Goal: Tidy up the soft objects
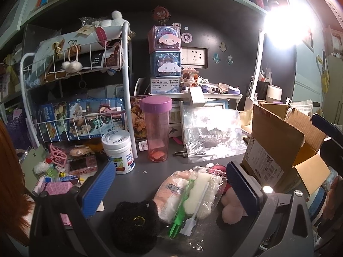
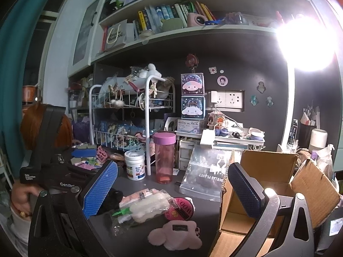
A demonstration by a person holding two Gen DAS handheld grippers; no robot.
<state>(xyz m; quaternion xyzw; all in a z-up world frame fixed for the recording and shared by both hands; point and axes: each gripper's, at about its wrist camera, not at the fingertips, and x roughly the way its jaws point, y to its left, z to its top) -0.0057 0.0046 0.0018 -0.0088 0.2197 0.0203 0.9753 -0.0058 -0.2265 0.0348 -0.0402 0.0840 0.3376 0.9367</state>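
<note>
Soft things lie on the dark desk: a black fuzzy pouch (image 1: pixel 135 224), a clear bag of white sponges and pink cloth (image 1: pixel 186 194), a pink fluffy pouch (image 2: pixel 174 234) and a round red plush (image 2: pixel 181 208). My left gripper (image 1: pixel 169 184) is open and empty, its jaws wide above the black pouch and the bag. My right gripper (image 2: pixel 173 186) is open and empty above the bag, with its right finger (image 2: pixel 246 192) over an open cardboard box (image 2: pixel 268 192). The box also shows in the left wrist view (image 1: pixel 278 141).
A pink tumbler (image 1: pixel 156 128), a white jar (image 1: pixel 119 152) and a flat plastic bag (image 1: pixel 212 135) stand behind the soft things. A white wire rack (image 1: pixel 81 85) fills the left. Small clutter (image 1: pixel 57 171) lies at the front left. A bright lamp (image 2: pixel 308 42) glares at the right.
</note>
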